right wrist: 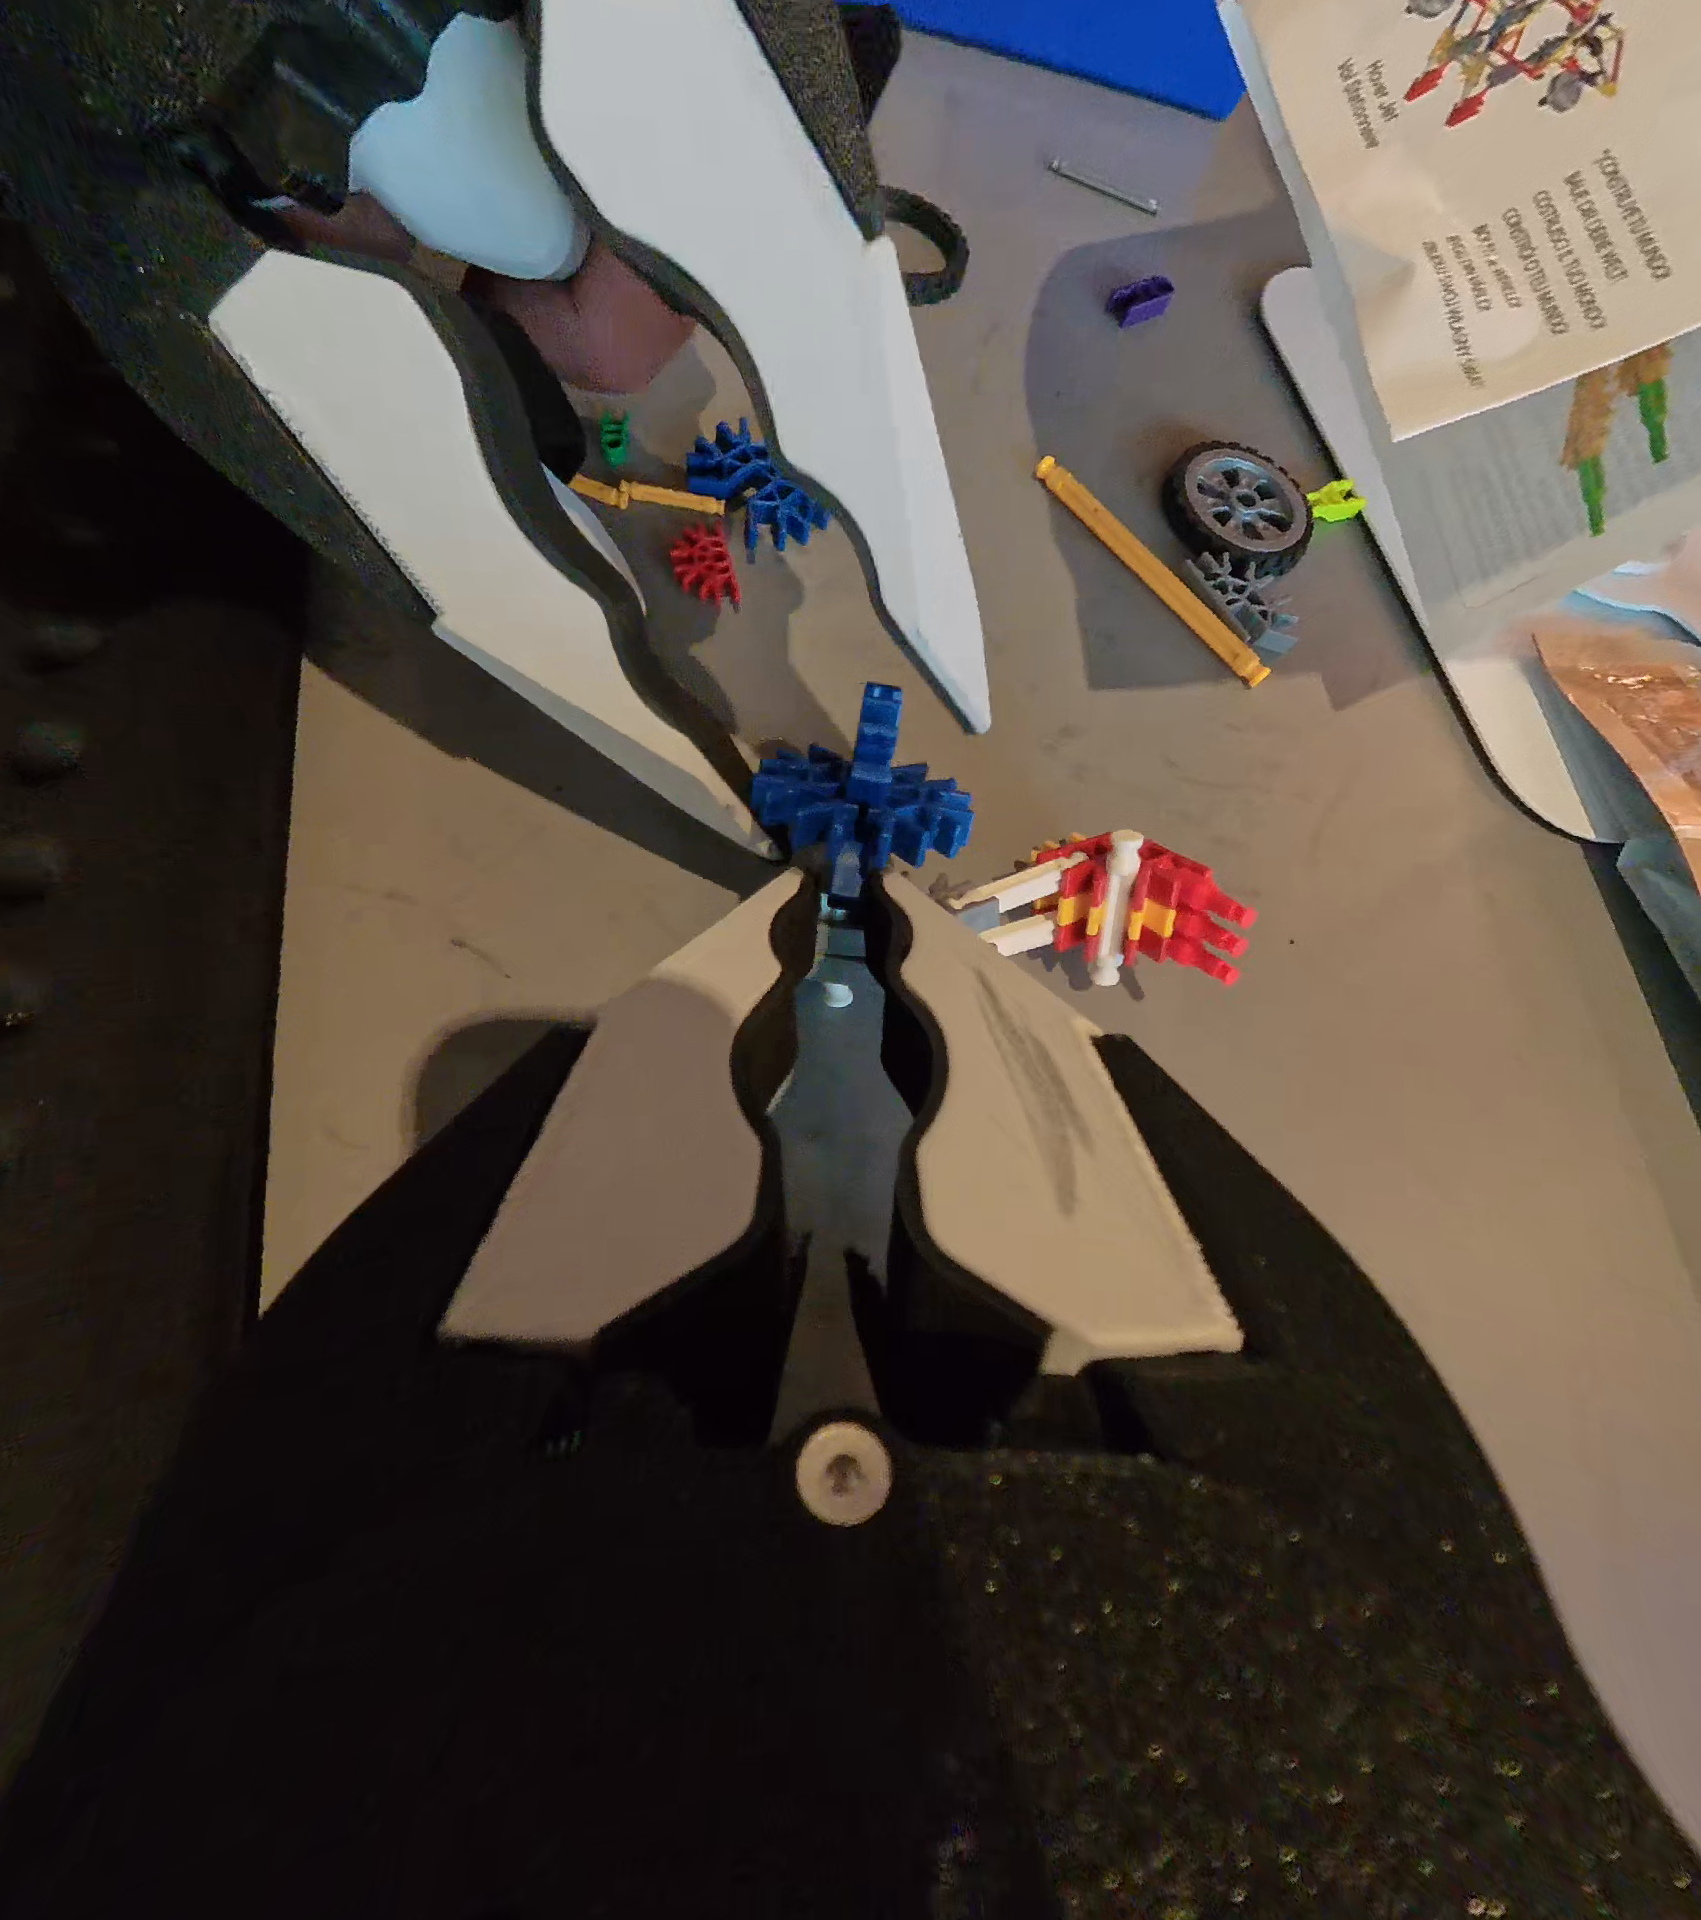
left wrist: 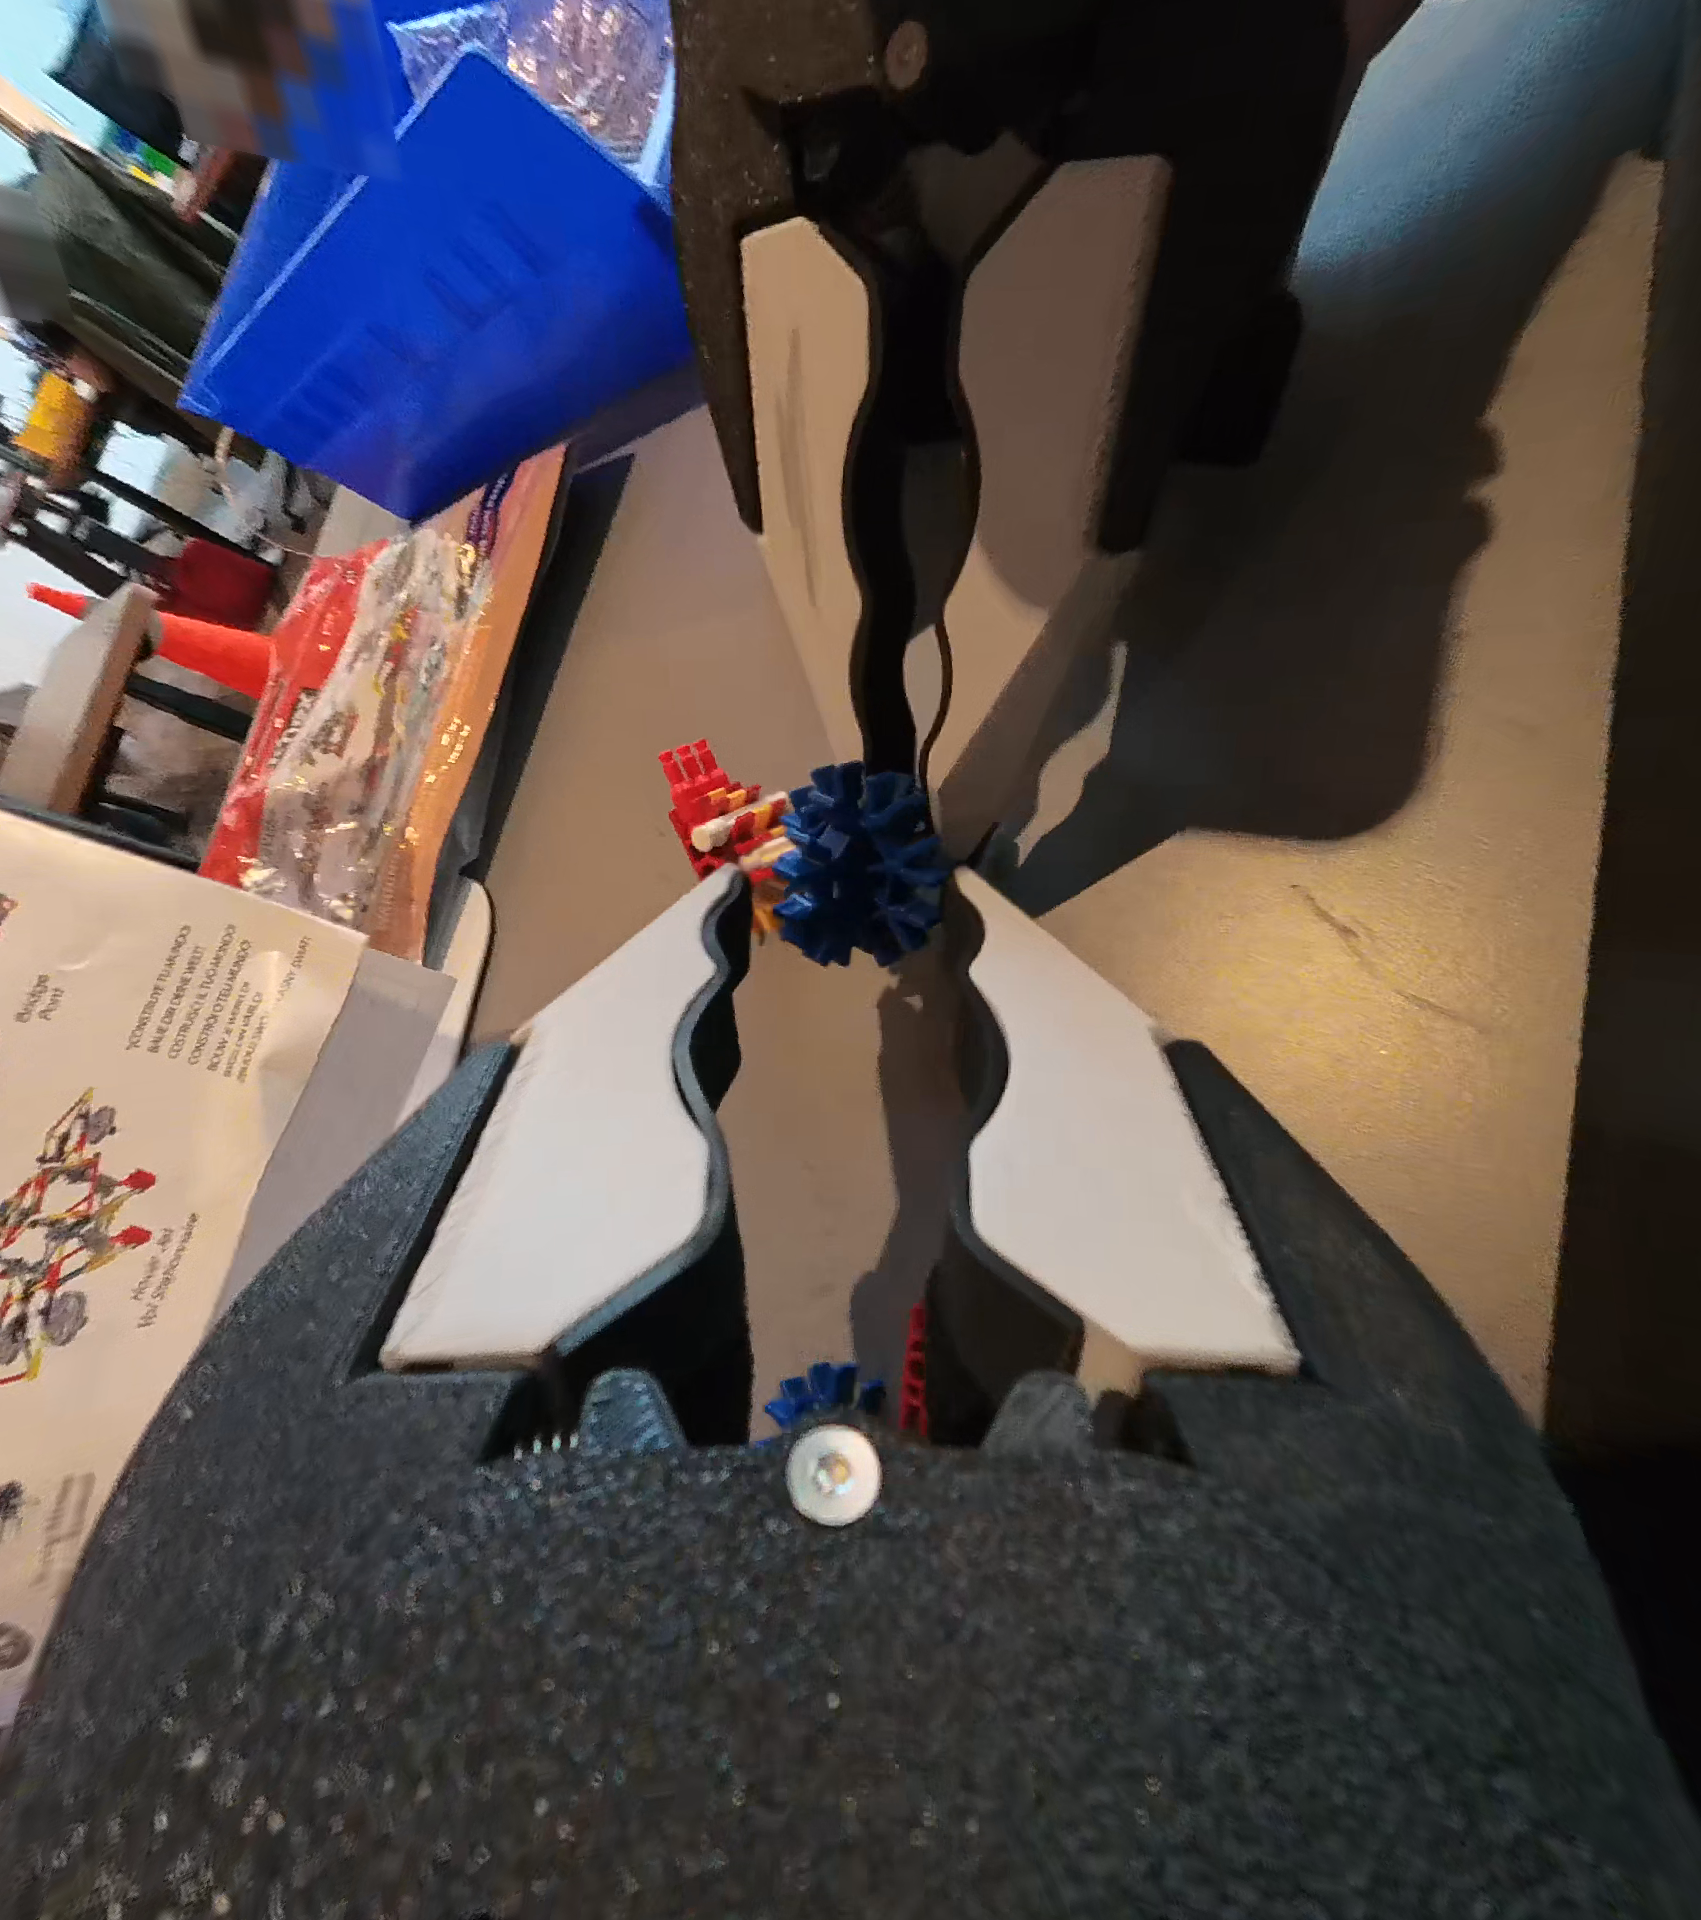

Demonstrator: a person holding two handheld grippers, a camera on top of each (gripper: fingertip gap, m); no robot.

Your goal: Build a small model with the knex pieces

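A blue double snowflake connector (left wrist: 856, 862) (right wrist: 861, 800) is held above the grey table (right wrist: 1345, 1195). My right gripper (right wrist: 846, 883) is shut on its lower spoke; it enters the left wrist view from above (left wrist: 893, 748). My left gripper (left wrist: 848, 883) is open, its tips on either side of the connector. One fingertip (right wrist: 758, 831) touches the connector and the other is slightly apart from it. A small red, yellow and white assembly (right wrist: 1137, 904) (left wrist: 716, 805) lies on the table just beside it.
Loose parts lie beyond: blue connectors (right wrist: 758, 483), a red connector (right wrist: 706, 561), a yellow rod (right wrist: 1152, 571), a wheel (right wrist: 1241, 509), a purple piece (right wrist: 1137, 296). An instruction sheet (left wrist: 46, 1091) (right wrist: 1552, 187), a bag of parts (left wrist: 378, 727) and a blue bin (left wrist: 451, 301) stand alongside. The grippers are tip to tip, or close to it. My left tips are roughly 12 centimetres from the yellow rod (right wrist: 1152, 571).
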